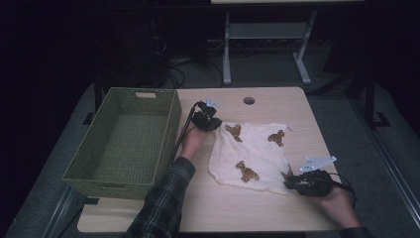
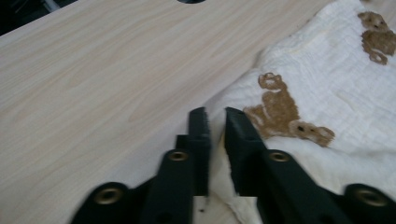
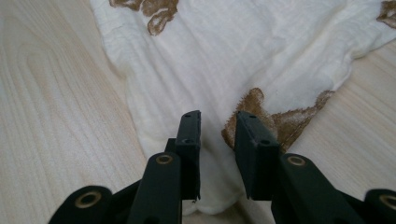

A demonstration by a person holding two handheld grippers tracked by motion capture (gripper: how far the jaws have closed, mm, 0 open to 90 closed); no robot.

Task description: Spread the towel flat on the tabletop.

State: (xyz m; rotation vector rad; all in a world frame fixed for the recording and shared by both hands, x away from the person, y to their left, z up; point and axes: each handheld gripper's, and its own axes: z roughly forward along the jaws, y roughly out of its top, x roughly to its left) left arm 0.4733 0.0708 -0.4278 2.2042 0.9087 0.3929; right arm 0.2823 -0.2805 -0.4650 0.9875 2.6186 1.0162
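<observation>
While both tongs sit at opposite corners of it, cloth [image 1: 252,156]: cream, printed with brown bears, spread flat on table [image 1: 277,213]. Left tongs [image 1: 212,124]: at the cloth's far-left corner, jaws parted by a narrow gap, cloth edge [image 2: 233,100] just beyond their tips, nothing clamped. Right tongs [image 1: 288,181]: at the near-right corner, jaws slightly parted above the cloth [image 3: 219,70], a brown bear [image 3: 280,119] by one jaw, not pinching it. Green basket [image 1: 106,181]: well left of left tongs.
</observation>
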